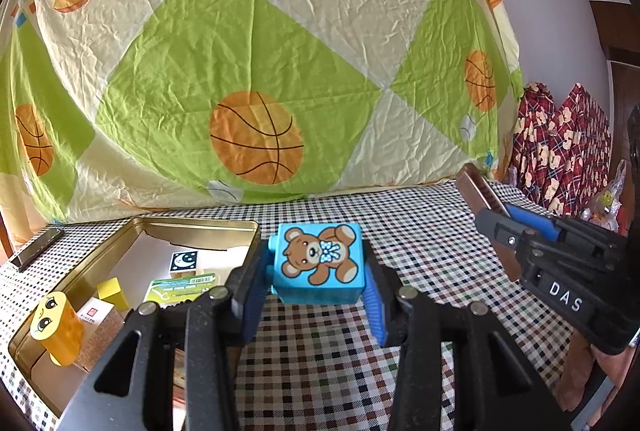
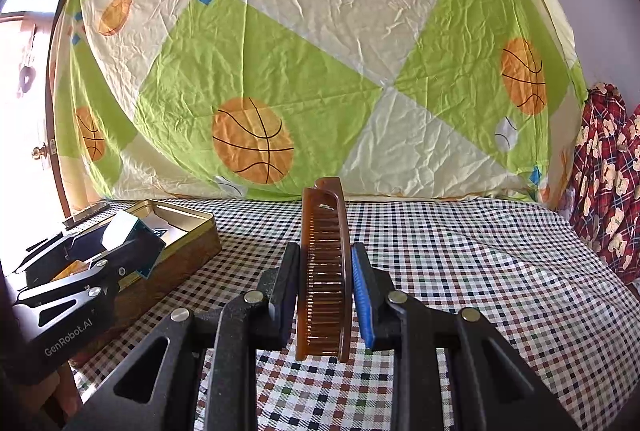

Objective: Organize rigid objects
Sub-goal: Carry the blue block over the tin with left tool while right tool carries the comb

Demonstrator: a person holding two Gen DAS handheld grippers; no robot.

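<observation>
Checked tablecloth (image 1: 420, 263), left gripper (image 1: 318, 295) clamping bear block (image 1: 320, 263), right gripper (image 2: 326, 295) pinching apparently folded comb (image 2: 324, 271)

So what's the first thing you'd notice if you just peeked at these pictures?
Probably the bright blue plastic cube with a brown teddy bear, pinched in the left gripper above the checked tablecloth, beside the open gold metal tin. Next, the brown translucent plastic comb clamped on edge in the right gripper, and the huge green-and-cream basketball sheet hanging behind.
</observation>
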